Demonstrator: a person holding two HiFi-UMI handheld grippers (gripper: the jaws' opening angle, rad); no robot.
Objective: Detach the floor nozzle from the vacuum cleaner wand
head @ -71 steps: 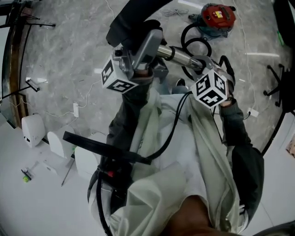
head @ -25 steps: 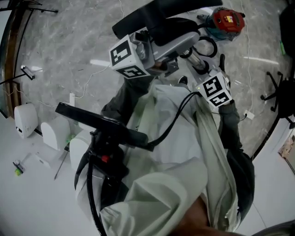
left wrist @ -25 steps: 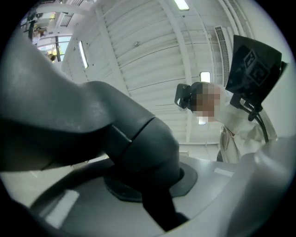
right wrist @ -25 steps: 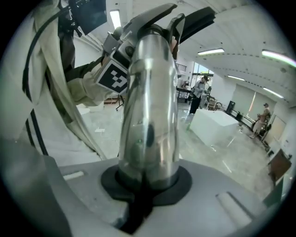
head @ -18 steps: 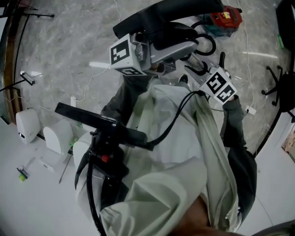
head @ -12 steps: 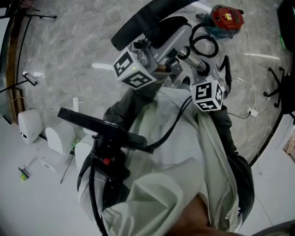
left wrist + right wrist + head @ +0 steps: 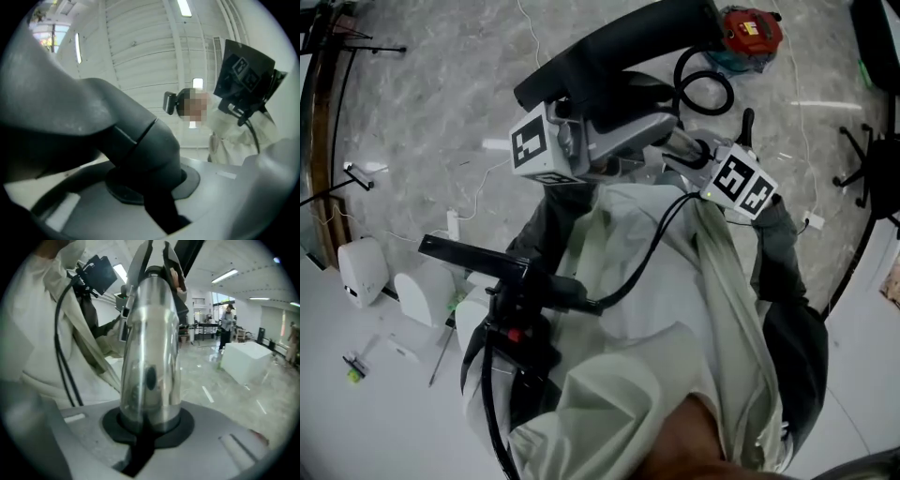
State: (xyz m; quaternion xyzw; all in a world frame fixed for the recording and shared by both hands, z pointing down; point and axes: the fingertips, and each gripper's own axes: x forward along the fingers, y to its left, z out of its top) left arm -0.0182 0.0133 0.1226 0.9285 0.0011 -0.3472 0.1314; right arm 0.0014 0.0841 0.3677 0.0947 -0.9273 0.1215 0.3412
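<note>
In the head view the black floor nozzle (image 7: 619,42) is raised in front of my chest. My left gripper (image 7: 639,114) is shut on its dark neck (image 7: 140,140), which fills the left gripper view between the jaws of the left gripper (image 7: 150,192). The chrome wand (image 7: 682,145) runs from the nozzle towards my right gripper (image 7: 701,157). In the right gripper view the right gripper (image 7: 147,430) is shut on the shiny wand tube (image 7: 150,348). The left gripper's body hides the joint between nozzle and wand.
The red vacuum cleaner (image 7: 750,28) and a black hose loop (image 7: 703,84) lie on the marble floor ahead. White devices (image 7: 366,267) and cables sit at the left, a chair base (image 7: 862,159) at the right. A white box (image 7: 243,359) and a distant person (image 7: 228,319) are further off.
The left gripper and the nozzle have swung to the left, and the right gripper's marker cube has shifted right and slightly up. Both grips look unchanged.
</note>
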